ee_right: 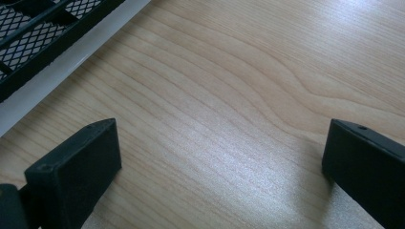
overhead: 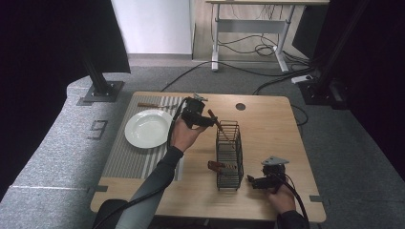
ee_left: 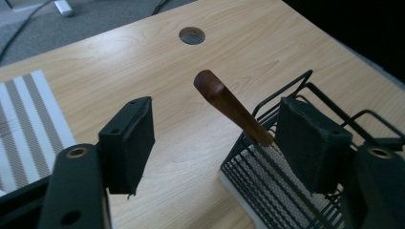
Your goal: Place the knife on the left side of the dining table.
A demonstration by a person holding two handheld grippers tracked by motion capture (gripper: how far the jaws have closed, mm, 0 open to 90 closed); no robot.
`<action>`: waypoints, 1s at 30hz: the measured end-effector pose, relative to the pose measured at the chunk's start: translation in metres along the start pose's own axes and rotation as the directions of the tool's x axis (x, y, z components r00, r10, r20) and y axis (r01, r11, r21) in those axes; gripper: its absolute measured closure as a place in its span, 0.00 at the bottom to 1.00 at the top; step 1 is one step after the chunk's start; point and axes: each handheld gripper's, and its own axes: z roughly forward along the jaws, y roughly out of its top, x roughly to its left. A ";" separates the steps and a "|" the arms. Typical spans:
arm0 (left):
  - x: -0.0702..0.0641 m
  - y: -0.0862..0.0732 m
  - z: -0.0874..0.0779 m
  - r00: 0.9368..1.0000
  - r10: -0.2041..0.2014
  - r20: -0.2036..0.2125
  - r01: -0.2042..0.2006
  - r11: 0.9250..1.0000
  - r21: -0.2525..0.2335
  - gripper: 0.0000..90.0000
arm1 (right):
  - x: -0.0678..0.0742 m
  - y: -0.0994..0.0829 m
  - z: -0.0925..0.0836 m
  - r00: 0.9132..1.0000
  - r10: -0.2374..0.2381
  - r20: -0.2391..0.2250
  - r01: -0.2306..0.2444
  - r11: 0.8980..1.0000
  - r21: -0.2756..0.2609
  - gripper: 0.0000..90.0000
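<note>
A light wooden table carries a striped placemat with a white plate on it, and to their right a black wire basket on a pale base. Beyond the plate lies a wooden-handled utensil; another brown handle pokes out of the basket's near left side. A third wooden handle leans up out of the basket's far end. The left gripper hovers at that end, jaws spread wide with the handle standing free between them, gripping nothing. The right gripper rests just beside the basket's near right corner, jaws likewise wide apart over bare wood, empty. The step appears to be placing utensils into the basket; done well, the left gripper would draw back along the handle's lean, touching neither handle nor wire.
</note>
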 end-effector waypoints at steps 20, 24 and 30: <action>0.009 0.004 0.011 0.979 -0.146 0.142 0.150 0.989 -0.016 0.74 | 0.000 0.000 0.000 1.000 0.000 0.000 0.000 1.000 0.000 0.00; 0.010 0.003 0.009 0.969 -0.149 0.196 0.158 0.987 -0.031 0.77 | 0.000 0.000 0.000 1.000 0.000 0.000 0.000 1.000 0.000 0.00; 0.007 0.004 0.007 0.954 -0.148 0.261 0.163 0.986 -0.038 0.82 | 0.000 0.000 0.000 1.000 -0.002 0.000 0.002 1.000 -0.001 0.00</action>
